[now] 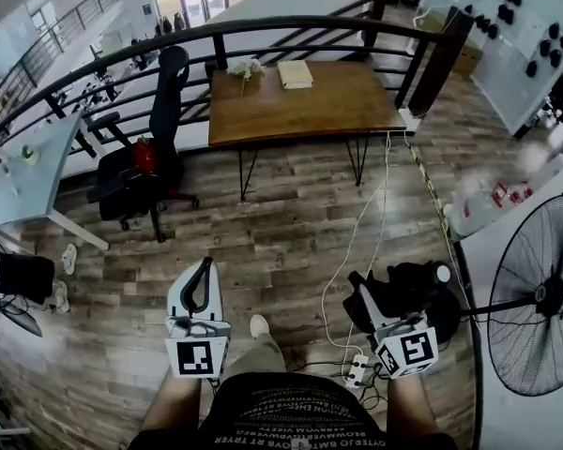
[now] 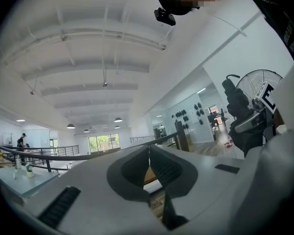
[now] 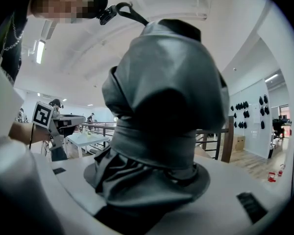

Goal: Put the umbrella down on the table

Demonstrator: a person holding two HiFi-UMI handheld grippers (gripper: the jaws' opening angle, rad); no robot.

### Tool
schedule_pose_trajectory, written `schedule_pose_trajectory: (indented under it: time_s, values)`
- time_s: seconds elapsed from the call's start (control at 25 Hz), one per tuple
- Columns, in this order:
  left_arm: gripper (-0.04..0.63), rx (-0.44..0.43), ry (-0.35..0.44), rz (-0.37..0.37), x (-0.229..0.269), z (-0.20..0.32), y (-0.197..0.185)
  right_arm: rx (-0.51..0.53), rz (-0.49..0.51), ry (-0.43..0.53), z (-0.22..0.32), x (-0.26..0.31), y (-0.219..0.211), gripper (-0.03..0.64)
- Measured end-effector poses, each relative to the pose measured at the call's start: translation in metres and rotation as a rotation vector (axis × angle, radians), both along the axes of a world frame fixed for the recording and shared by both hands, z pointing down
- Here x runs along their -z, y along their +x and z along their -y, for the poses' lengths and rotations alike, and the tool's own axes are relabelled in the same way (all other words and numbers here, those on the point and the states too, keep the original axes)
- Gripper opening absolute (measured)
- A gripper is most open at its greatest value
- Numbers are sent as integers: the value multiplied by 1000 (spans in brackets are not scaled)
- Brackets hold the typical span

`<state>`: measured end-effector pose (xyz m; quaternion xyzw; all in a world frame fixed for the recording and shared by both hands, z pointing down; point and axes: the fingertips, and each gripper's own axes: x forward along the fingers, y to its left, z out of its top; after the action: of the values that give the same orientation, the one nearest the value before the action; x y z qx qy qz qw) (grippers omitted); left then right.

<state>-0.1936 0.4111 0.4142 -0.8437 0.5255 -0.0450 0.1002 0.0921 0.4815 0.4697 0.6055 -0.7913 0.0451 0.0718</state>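
A folded black umbrella (image 1: 411, 292) sits upright between the jaws of my right gripper (image 1: 379, 309), low at the right of the head view. In the right gripper view its grey-black fabric (image 3: 161, 106) fills the middle, and my right gripper (image 3: 148, 192) is shut on its bundled lower part. My left gripper (image 1: 204, 277) hangs at the lower left, and my left gripper (image 2: 148, 161) shows its two pads pressed together with nothing between them. The brown wooden table (image 1: 342, 111) stands far ahead across the floor, by the railing.
A book (image 1: 295, 73) and a small bunch of flowers (image 1: 247, 67) lie on the table's far side. A black office chair (image 1: 157, 153) stands to its left, beside a white desk (image 1: 28, 172). A large standing fan (image 1: 542, 298) is at the right. A power strip (image 1: 357, 371) and cables lie on the floor near my feet.
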Motion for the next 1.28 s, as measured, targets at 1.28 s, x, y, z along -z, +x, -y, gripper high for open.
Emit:
schedule_pose_trajectory:
  time_s: [1.28]
  values:
    - [29, -71, -27, -18, -20, 286, 27, 4, -17, -10, 276, 1, 5, 261]
